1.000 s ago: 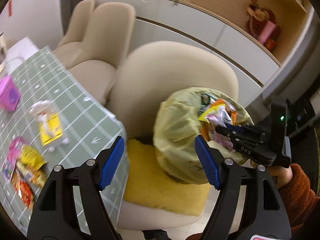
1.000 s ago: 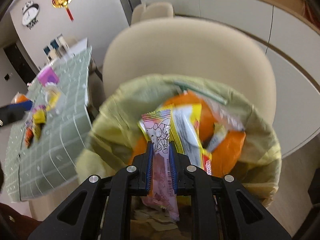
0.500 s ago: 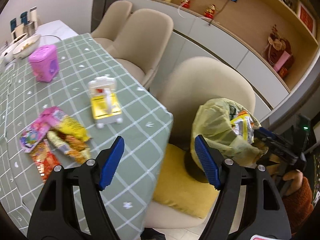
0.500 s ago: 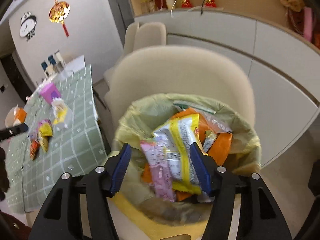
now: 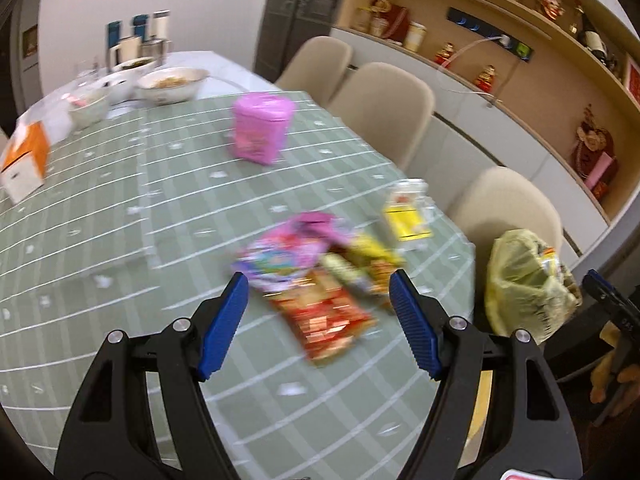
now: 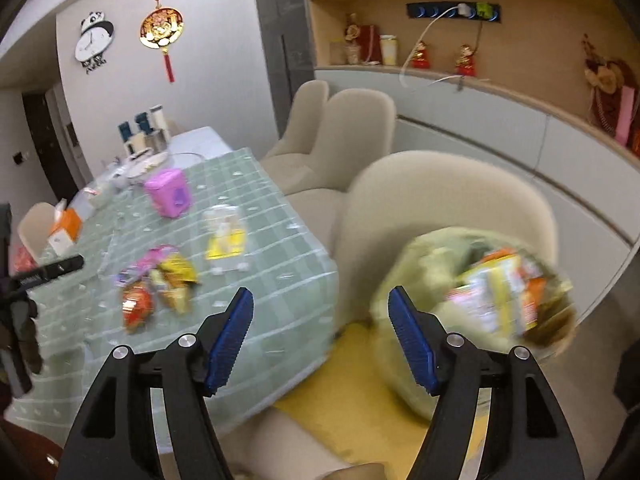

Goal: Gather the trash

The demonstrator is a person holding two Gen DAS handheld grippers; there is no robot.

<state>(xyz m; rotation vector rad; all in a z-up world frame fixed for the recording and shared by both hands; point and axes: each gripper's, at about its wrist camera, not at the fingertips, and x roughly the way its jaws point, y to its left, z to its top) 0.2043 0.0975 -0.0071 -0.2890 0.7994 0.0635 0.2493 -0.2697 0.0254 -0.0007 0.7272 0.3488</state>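
Left hand-held gripper (image 5: 319,304) spread wide, empty; crinkly foil snack wrappers (image 5: 316,276) lie between its ribbed blue pads on the checked tabletop (image 5: 120,220). Right hand-held gripper (image 6: 321,324) likewise spread, empty.

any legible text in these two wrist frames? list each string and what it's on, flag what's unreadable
No text reads cleanly in either view.
Snack wrappers on the table: printed, motion-blurred, unreadable.
Wrappers in the yellow trash bag: blurred, unreadable.
Pink tin: label too blurred.
Yellow-labelled clear box: unreadable.
Orange and white carton: small mark, illegible.
Panda wall clock: lettering beneath it, too small.
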